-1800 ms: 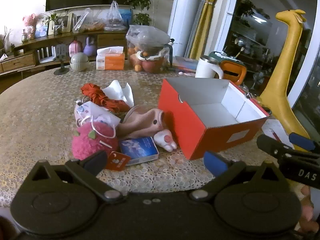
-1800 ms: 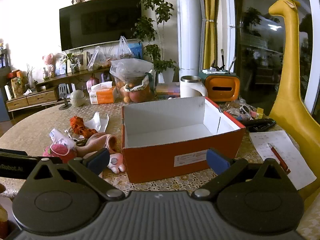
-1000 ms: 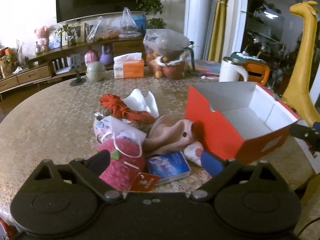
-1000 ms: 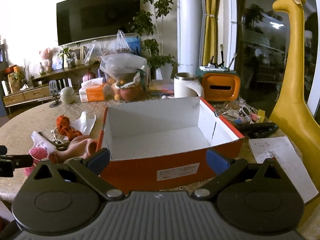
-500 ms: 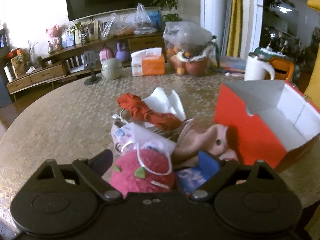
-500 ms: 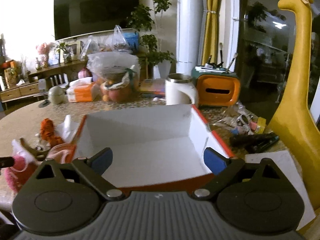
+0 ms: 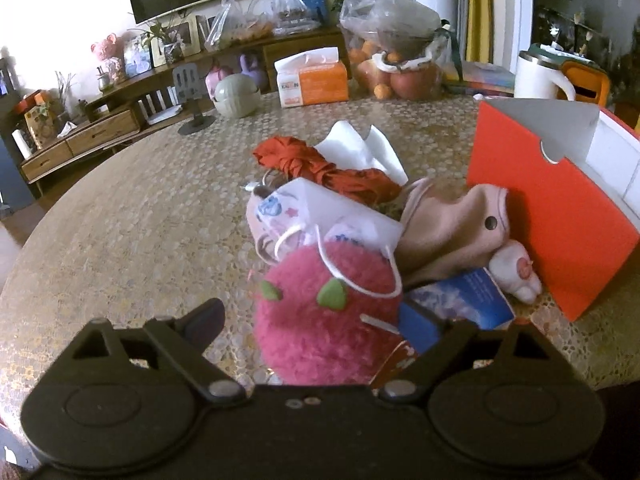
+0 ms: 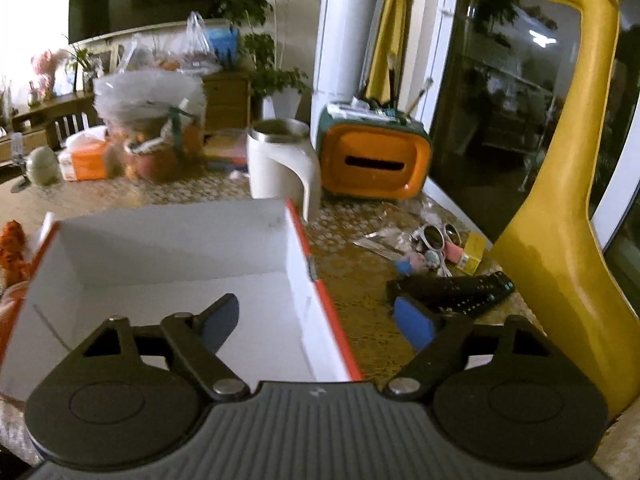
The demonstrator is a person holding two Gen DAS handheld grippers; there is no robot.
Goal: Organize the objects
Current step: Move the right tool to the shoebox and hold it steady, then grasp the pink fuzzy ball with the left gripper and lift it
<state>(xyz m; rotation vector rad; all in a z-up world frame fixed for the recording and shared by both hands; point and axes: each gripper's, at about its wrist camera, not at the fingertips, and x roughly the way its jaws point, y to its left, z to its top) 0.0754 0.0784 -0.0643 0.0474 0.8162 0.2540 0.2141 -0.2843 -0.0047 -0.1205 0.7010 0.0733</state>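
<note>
In the left wrist view a pink fluffy strawberry plush [image 7: 328,316] lies on the table between the fingers of my left gripper [image 7: 316,320], which is open; neither pad touches it. Behind it are a patterned face mask [image 7: 312,212], a red-orange cloth [image 7: 320,168], a beige pouch [image 7: 448,232], a blue packet [image 7: 460,300] and a small white plush [image 7: 516,272]. The orange box [image 7: 552,220] stands to the right. My right gripper [image 8: 316,320] straddles the box's right wall [image 8: 304,264], one finger inside and one outside. Its jaws are closing, and the pads are clear of the wall.
At the back of the table are a tissue box [image 7: 312,80], a bag of fruit [image 7: 400,60], a white mug [image 8: 280,164] and an orange holder [image 8: 372,156]. A remote [image 8: 452,288] and sunglasses [image 8: 434,236] lie right of the box. A yellow giraffe [image 8: 560,200] stands at the table's right edge.
My left gripper came forward and down until the pink plush lay between its fingers. My right gripper swung right across the box to its right wall, and its jaws narrowed.
</note>
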